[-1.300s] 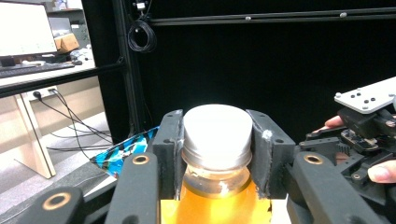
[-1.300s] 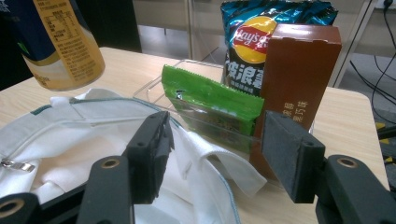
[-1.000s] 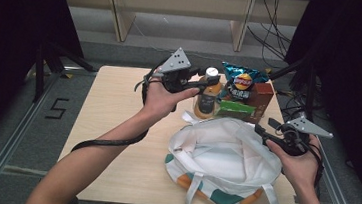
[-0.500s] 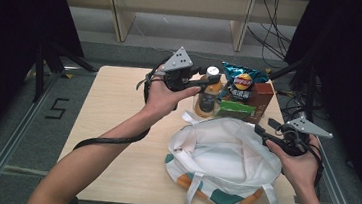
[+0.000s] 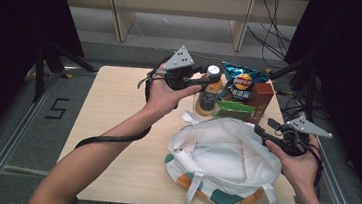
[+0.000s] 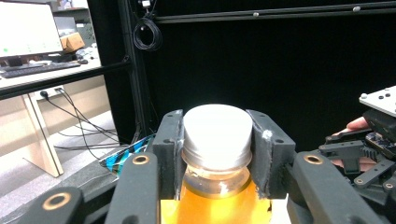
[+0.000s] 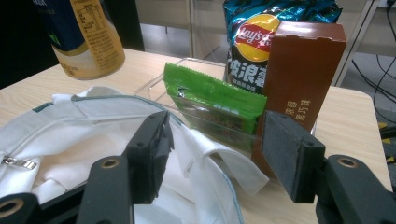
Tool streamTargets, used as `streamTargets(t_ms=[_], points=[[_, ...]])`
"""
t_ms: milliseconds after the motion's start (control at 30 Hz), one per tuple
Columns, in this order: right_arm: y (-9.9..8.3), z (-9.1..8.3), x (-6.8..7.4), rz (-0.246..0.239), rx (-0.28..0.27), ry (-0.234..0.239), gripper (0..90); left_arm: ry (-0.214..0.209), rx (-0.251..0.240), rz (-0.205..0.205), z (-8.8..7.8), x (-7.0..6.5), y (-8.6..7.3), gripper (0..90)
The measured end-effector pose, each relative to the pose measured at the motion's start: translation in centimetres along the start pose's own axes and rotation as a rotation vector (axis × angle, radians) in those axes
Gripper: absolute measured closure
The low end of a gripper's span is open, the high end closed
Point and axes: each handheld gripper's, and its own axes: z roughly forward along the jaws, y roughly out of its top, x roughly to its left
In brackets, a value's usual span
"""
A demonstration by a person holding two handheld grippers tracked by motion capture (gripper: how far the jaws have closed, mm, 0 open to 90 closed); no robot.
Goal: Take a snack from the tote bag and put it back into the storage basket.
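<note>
Nothing has shifted over the last second. Left hand-held gripper (image 6: pixel 217 140) stays clamped on the cap of the bottle (image 5: pixel 209 92), upright on the desk (image 5: pixel 113 105). Right hand-held gripper (image 7: pixel 212 149) holds open over the bag (image 5: pixel 224 156) rim, gripping nothing.

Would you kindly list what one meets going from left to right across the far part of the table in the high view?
Left gripper → orange bottle it is clamped on → green packet → brown box.
</note>
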Motion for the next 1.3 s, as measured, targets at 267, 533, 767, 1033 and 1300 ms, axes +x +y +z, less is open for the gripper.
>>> streamTargets(t_ms=[267, 533, 767, 1033, 1300], points=[[0.0, -0.1, 0.2, 0.01, 0.01, -0.002, 42.8, 0.001, 0.003, -0.002, 0.3, 0.3, -0.2, 58.8], [0.0, 0.0, 0.1, 0.002, 0.009, -0.002, 42.8, 0.002, 0.01, -0.004, 0.6, 0.6, -0.3, 58.8], [0.0, 0.0, 0.1, 0.002, 0.003, 0.005, 42.8, 0.007, 0.009, -0.001, 0.9, 0.8, -0.4, 58.8], [0.0, 0.0, 0.0, 0.002, 0.004, 0.003, 42.8, 0.011, 0.013, 0.0, 1.1, 1.0, -0.4, 58.8], [0.0, 0.0, -0.1, 0.0, -0.004, -0.002, 42.7, 0.018, 0.017, 0.005, 1.3, 1.2, -0.4, 58.8]])
